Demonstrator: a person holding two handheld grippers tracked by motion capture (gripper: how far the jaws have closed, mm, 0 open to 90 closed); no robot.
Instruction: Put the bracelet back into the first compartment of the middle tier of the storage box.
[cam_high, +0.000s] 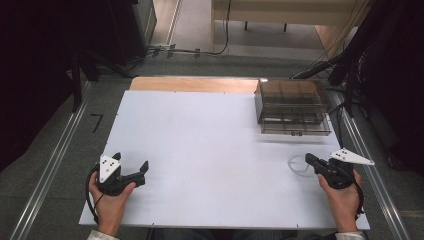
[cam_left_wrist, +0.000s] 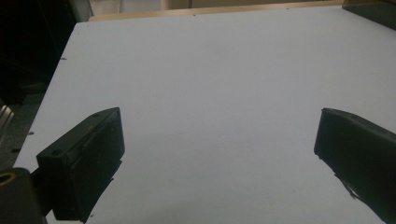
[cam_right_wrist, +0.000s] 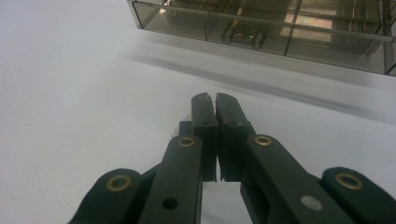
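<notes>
Here the right gripper (cam_right_wrist: 215, 100) has its two fingers (cam_right_wrist: 204, 116) pressed together, pad against pad, with only a hairline seam between them in the right gripper view. A small pale, clear bit shows just beside the left finger near its base; whether it is pinched between the pads I cannot tell. In the high view the right gripper (cam_high: 309, 159) sits in the person's right hand (cam_high: 343, 197), and its tip lies at the edge of a thin clear ring (cam_high: 299, 165) that rests on the white worktop (cam_high: 210, 150); whether the fingers touch the ring or only overlap it from above is not clear.

Ahead of those closed fingers, well apart across bare worktop, stands a smoky clear plastic drawer box (cam_right_wrist: 280, 32). Its front faces the fingers and carries a small two-knobbed handle (cam_right_wrist: 242, 35), and dividers show through its walls. In the high view the drawer box (cam_high: 292, 106) stands at the far right part of the worktop, beyond the ring.

The left gripper (cam_left_wrist: 219, 135) has its fingers (cam_left_wrist: 95, 149) spread wide apart, with nothing between them but bare white surface. In the high view the left gripper (cam_high: 131, 171) is held in the left hand (cam_high: 111, 200) at the near left part of the worktop, far from the ring and the box, its fingers pointing toward the middle.
</notes>
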